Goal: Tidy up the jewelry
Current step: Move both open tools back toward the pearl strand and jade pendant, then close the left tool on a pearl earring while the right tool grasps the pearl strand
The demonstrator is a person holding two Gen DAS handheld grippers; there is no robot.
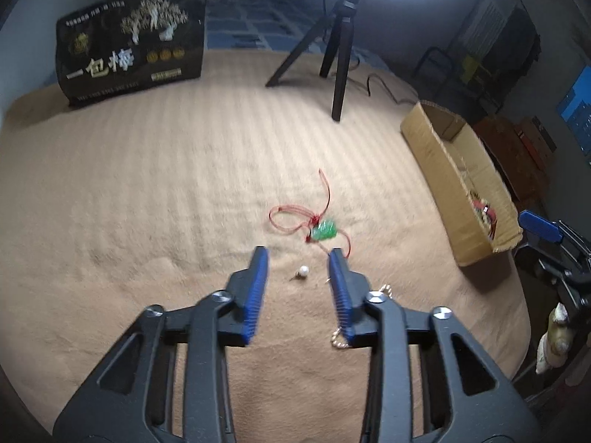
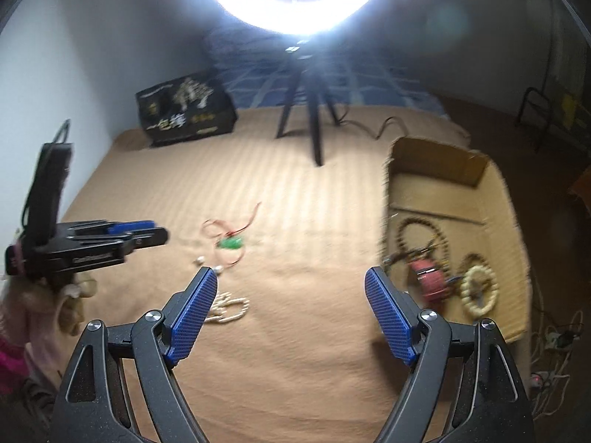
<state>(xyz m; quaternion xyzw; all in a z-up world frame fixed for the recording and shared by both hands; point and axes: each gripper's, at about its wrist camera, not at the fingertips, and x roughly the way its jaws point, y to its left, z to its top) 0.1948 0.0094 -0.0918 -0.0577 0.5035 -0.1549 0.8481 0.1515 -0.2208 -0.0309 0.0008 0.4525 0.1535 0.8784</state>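
- Low in the left wrist view, the left gripper [image 1: 298, 254] had its fingers released, gripping nothing, a small pearl earring [image 1: 303, 271] lying between the tips on the tan bed cover [image 1: 147, 184].
- The right gripper [image 2: 290, 277] was spread wide and empty; a pale bead chain [image 2: 227, 308] lay beside its left finger.
- Mid-frame lay a green pendant on red cord [image 1: 323, 230].
- At right, the cardboard box [image 2: 436, 155] already held bracelets.
- Judged step: picking up the pearl; the next move would call for lowering and pinching precisely.

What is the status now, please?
Left claw open over pearl earring. Right claw open, empty. Green pendant outside cardboard box. Nothing blocking.
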